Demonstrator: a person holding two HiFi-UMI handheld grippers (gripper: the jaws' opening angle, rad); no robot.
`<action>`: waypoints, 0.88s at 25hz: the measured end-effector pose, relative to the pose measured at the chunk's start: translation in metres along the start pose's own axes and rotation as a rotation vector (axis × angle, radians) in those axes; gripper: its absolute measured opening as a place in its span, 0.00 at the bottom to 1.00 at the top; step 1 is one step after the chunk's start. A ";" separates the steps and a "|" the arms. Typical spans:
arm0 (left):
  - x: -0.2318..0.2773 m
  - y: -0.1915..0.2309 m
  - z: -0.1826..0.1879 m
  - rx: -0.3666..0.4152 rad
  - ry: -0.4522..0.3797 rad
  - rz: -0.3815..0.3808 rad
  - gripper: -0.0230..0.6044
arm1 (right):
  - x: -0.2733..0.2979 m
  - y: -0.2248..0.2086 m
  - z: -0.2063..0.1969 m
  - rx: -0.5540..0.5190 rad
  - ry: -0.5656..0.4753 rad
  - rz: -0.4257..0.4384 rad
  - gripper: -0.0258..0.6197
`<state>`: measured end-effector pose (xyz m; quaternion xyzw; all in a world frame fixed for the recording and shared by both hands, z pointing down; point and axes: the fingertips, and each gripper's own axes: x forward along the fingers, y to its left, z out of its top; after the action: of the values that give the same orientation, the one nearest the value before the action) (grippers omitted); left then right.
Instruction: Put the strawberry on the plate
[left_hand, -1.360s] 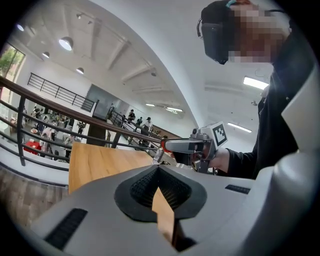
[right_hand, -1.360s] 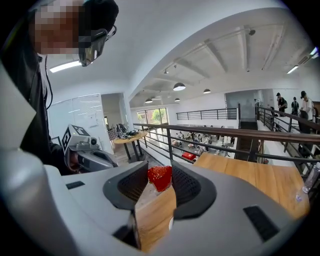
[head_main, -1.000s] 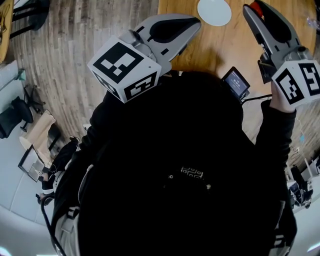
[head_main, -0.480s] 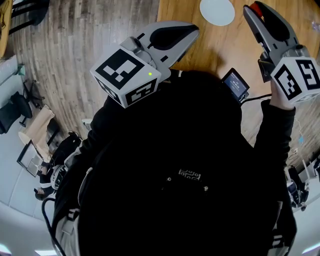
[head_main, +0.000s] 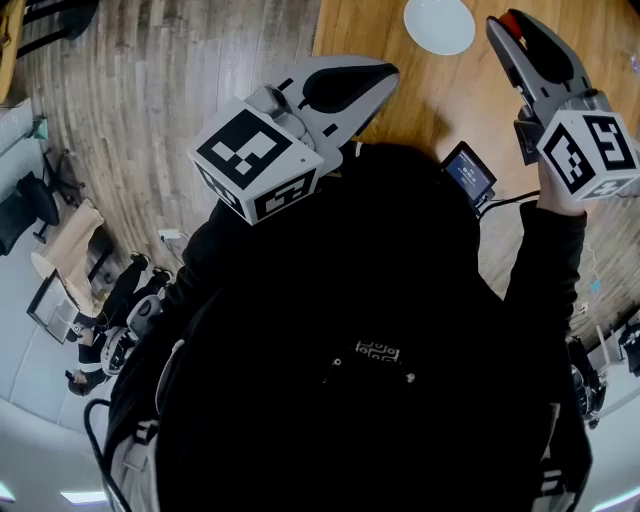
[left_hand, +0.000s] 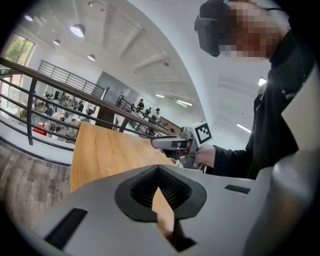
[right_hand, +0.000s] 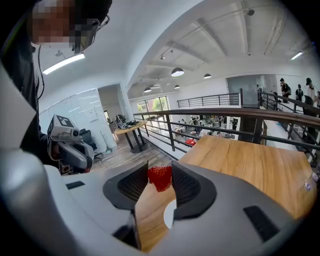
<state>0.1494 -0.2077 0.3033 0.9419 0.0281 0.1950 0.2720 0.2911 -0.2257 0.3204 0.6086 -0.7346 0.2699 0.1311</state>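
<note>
Clearly the right gripper (right_hand: 159, 170) is pinching a glossy, bumpy red strawberry (right_hand: 160, 180) between its pad tips, above the wooden table (right_hand: 240, 160). The head view is showing the whole round white plate (head_main: 440, 25) just beside those jaws, while the right gripper view is catching only a sliver of it. The left gripper (left_hand: 159, 171) is holding its jaws together on nothing.

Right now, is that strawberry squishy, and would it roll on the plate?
Probably light: the strawberry looks small pinched in the right tool. It looks unsquashed there, so it is likely fairly firm. Its rounded, tapered body might roll a little on the flat plate.
</note>
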 end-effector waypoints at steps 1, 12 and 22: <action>0.000 -0.001 0.000 -0.002 0.001 0.002 0.03 | 0.001 -0.001 0.000 -0.003 0.002 0.002 0.28; 0.002 -0.008 -0.020 -0.020 0.039 0.011 0.03 | 0.020 -0.028 -0.045 0.004 0.098 0.006 0.28; -0.001 -0.006 -0.037 -0.070 0.053 0.012 0.03 | 0.044 -0.039 -0.081 0.016 0.178 0.012 0.28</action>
<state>0.1348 -0.1842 0.3283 0.9265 0.0227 0.2225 0.3025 0.3081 -0.2211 0.4186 0.5790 -0.7214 0.3295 0.1892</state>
